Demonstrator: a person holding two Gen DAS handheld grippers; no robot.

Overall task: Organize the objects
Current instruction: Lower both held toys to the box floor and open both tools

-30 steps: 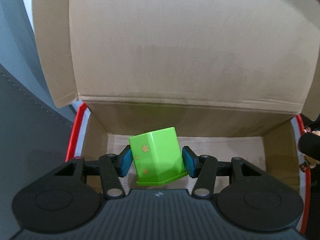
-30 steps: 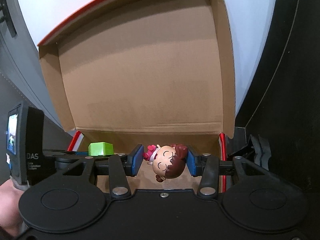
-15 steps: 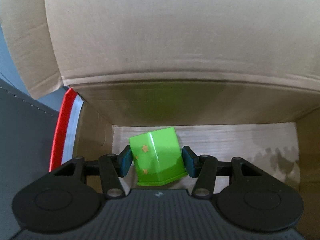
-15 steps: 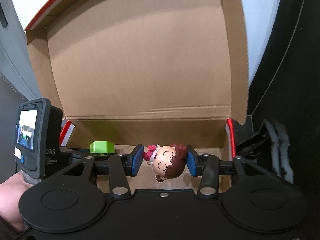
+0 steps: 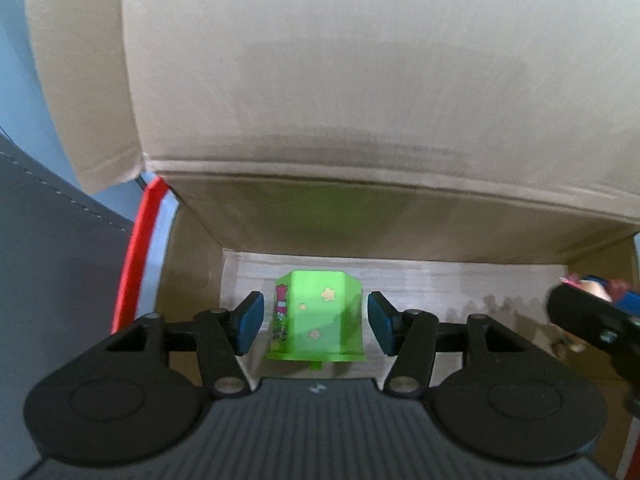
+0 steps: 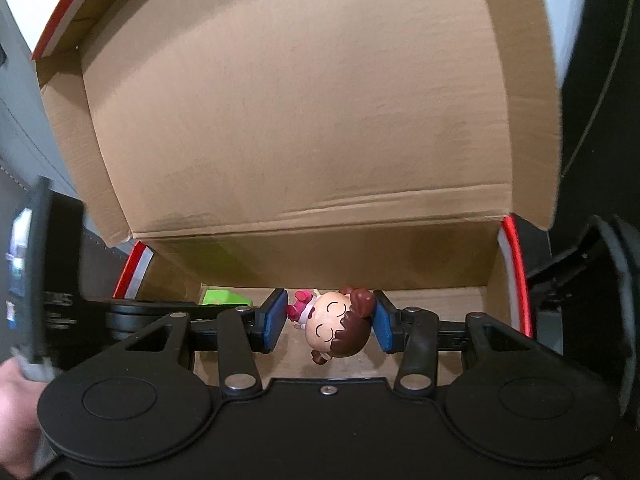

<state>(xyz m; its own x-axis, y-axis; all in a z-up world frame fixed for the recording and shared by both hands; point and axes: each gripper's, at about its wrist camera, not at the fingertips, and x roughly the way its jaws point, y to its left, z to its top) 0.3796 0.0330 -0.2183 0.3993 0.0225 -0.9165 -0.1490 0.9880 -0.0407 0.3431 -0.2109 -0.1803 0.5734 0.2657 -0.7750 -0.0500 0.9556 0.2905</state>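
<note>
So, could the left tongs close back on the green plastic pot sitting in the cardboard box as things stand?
Probably yes. The green plastic pot sits on the cardboard box floor right between the left tongs, whose jaws have just been opening and stand clear either side, nothing between.

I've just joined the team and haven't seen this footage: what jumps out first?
A bright green plastic cup sits upside down on the floor of the open brown cardboard box, loose between the left claw's just-opened jaws. The right claw grips a little brown-haired doll figurine over the box.
</note>
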